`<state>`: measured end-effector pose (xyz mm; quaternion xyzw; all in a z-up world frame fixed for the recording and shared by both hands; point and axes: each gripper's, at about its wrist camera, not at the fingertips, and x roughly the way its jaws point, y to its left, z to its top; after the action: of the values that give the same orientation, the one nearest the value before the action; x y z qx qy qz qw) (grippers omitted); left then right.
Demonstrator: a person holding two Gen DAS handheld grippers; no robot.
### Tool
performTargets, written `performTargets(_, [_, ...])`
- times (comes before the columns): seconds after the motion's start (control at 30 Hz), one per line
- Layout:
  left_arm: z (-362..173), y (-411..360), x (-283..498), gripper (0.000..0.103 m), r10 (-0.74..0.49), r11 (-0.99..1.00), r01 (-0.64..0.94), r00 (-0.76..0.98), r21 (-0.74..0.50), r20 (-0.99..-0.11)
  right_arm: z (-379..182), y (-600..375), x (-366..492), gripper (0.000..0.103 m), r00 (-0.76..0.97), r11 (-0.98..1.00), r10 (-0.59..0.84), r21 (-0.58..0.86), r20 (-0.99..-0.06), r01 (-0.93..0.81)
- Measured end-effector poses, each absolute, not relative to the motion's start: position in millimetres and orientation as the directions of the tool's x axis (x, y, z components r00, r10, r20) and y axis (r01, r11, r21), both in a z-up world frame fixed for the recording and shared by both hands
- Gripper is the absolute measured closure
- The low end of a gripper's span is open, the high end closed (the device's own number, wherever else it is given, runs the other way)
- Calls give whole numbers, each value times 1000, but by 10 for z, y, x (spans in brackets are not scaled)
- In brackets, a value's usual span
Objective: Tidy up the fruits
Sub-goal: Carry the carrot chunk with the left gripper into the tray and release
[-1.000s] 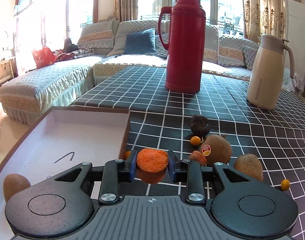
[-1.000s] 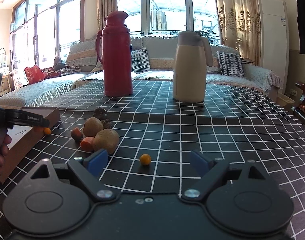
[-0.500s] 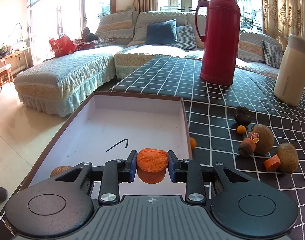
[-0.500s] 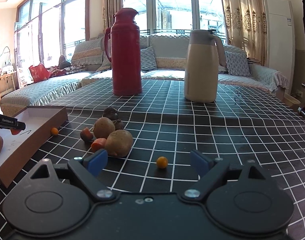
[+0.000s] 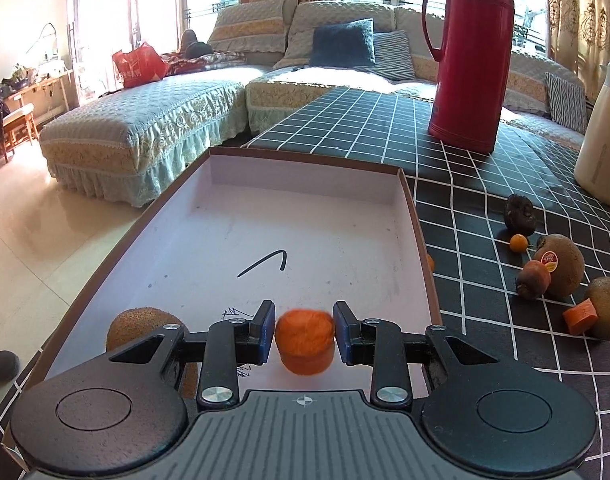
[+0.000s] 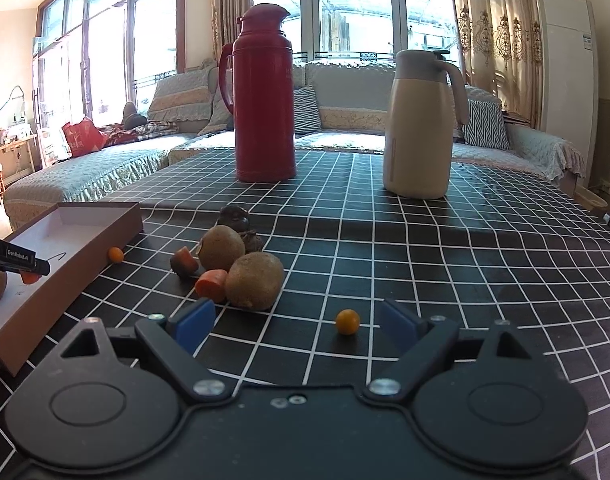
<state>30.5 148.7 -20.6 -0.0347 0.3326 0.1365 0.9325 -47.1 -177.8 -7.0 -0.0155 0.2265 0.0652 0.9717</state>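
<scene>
The left tongs [image 5: 304, 334] are clamped on an orange carrot chunk [image 5: 304, 340], both blue pads pressed to its sides, and they hang over the near end of the shallow box [image 5: 401, 184] with the pale floor. In the box, just beside the tongs on their left, lies a brown kiwi [image 5: 139, 326], partly hidden by the tool. A black pen mark [image 5: 265, 264] shows on the box floor further in.

The right tongs [image 6: 295, 322] stand wide apart with nothing between the pads, low over the black checked surface [image 6: 465, 280]. Just beyond them a small orange fruit [image 6: 347, 321] sits alone on the cloth. Further on and to their left is the cluster: a kiwi [image 6: 254, 286] with a second carrot chunk [image 6: 212, 283] touching its left side, behind them another kiwi [image 6: 220, 247], a reddish-brown piece [image 6: 184, 262] beside that, and a dark wrinkled fruit [image 6: 234, 216] at the back. One more small orange fruit [image 6: 115, 255] rests against the box's outer wall.

At the far end of the surface stand a tall red thermos [image 6: 264, 114] and a cream jug [image 6: 421, 124], well apart from each other. Behind them runs a sofa [image 6: 345, 120] under the windows.
</scene>
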Motion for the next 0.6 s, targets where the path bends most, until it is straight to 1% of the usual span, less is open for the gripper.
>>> performTargets(0.23, [-191,1466,287,71,241,960,-277,741,42,-626,-61,-1782,-462,14,890,991,119,2,-440,-132])
performTargets(0.27, [-177,1462,278,67,246,959,-278,744,46,-621,-58,-1788,-458,14,891,991,119,3,-439,-131])
performTargets(0.3, [-163,1457,269,44,248,959,-277,747,49,-617,-56,-1794,-459,14,891,992,119,4,-438,-130])
performTargets(0.33, [-144,1446,251,27,252,959,-279,754,52,-606,-56,-1798,-460,14,891,992,118,5,-438,-129])
performTargets(0.37, [-124,1437,225,0,265,956,-288,765,57,-587,-56,-1799,-460,14,891,992,118,5,-437,-129])
performTargets(0.4, [-87,1421,184,0,287,951,-303,781,66,-554,-57,-1799,-461,14,892,992,117,4,-437,-129])
performTargets(0.6, [57,1362,111,0,277,958,-277,809,78,-519,-61,-1797,-464,14,892,992,114,0,-436,-127])
